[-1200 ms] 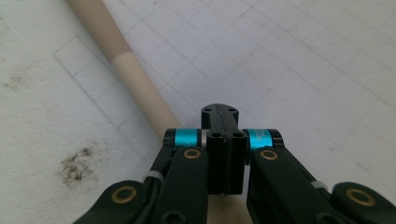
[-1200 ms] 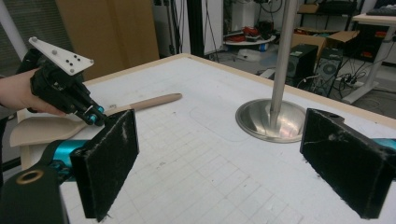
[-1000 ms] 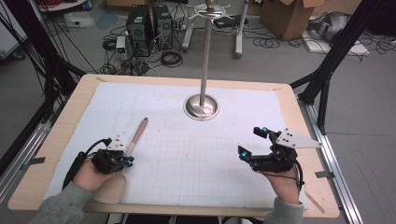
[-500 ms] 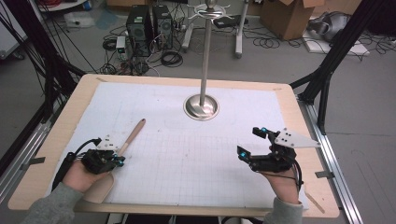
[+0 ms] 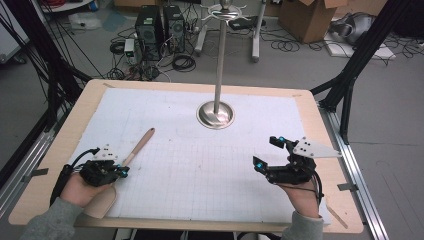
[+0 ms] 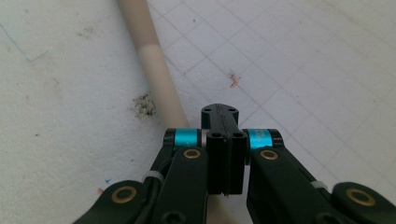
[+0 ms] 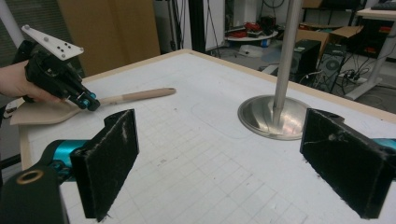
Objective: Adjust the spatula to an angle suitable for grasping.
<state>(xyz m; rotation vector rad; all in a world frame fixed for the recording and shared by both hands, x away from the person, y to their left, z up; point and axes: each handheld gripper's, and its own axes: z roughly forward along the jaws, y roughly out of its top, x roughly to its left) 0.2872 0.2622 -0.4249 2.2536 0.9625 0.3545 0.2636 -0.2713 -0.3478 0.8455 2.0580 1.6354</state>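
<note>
Left gripper (image 5: 119, 170) sits low at the near-left of the table (image 5: 60, 145), jaws pressed together, right over the spatula (image 5: 131, 152). In the left gripper view the jaws meet face to face and the handle (image 6: 154, 70) runs out from under their left side, so they look clenched beside or above it rather than around it, though the contact is hidden and I can't be sure. Its closed, low pose suits a tool being nudged or lined up, not lifted. Right gripper (image 5: 272, 152) hovers at the near-right with jaws spread wide and nothing between them, seemingly kept in reserve.

The spatula lies flat on the grid mat (image 5: 210, 165), blade (image 5: 100, 202) near the front edge under the left hand (image 5: 80, 187), handle angled up toward the stand (image 5: 216, 114). Open mat stretches between the two grippers and forward to the stand's base; the blade end has little margin before the table's front-left edge.
</note>
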